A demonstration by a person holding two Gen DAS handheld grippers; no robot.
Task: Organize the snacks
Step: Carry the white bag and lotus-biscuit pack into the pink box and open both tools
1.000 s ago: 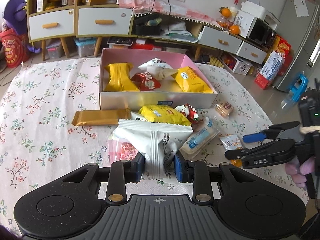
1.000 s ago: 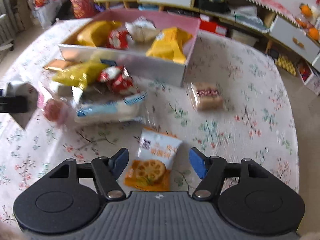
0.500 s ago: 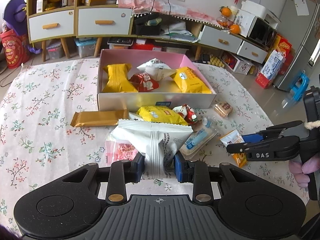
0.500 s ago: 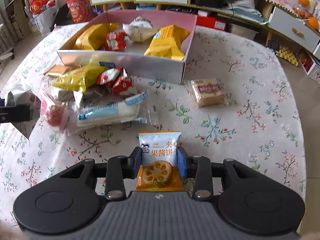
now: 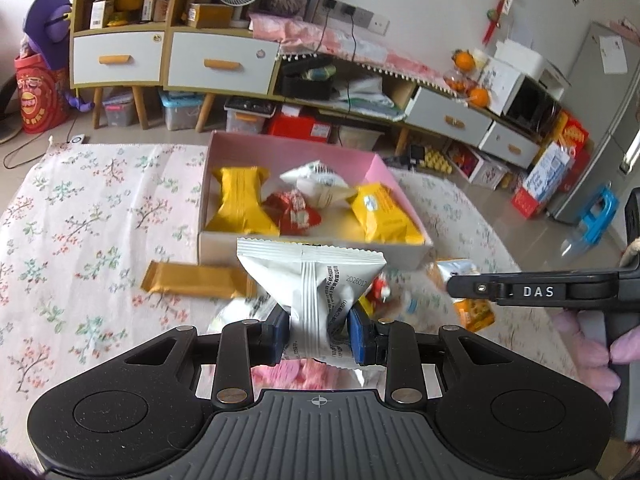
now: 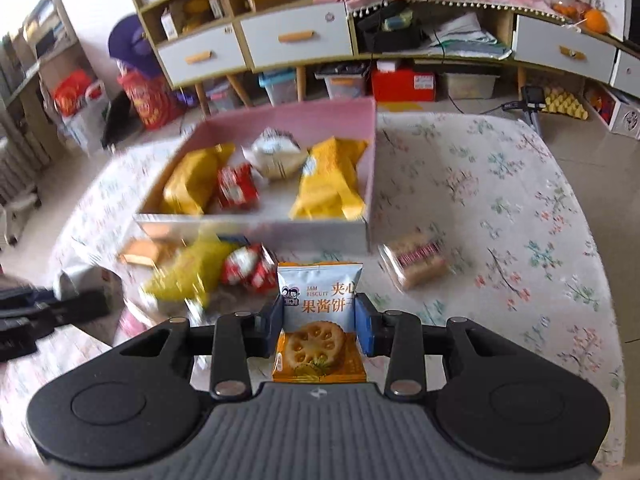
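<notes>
Above table: white packet (image 5: pixel 316 280) and jam biscuit packet (image 6: pixel 320 300) gripped.

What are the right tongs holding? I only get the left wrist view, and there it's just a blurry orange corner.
Observer: The right tongs are shut on a jam biscuit packet, pale blue on top and orange below, with a round biscuit pictured.
Operator: Anything loose to the right of the box? The tongs block that for me.
Observer: Yes, one clear-wrapped cake lies on the tablecloth, near the pink box's front right corner but apart from it.
</notes>
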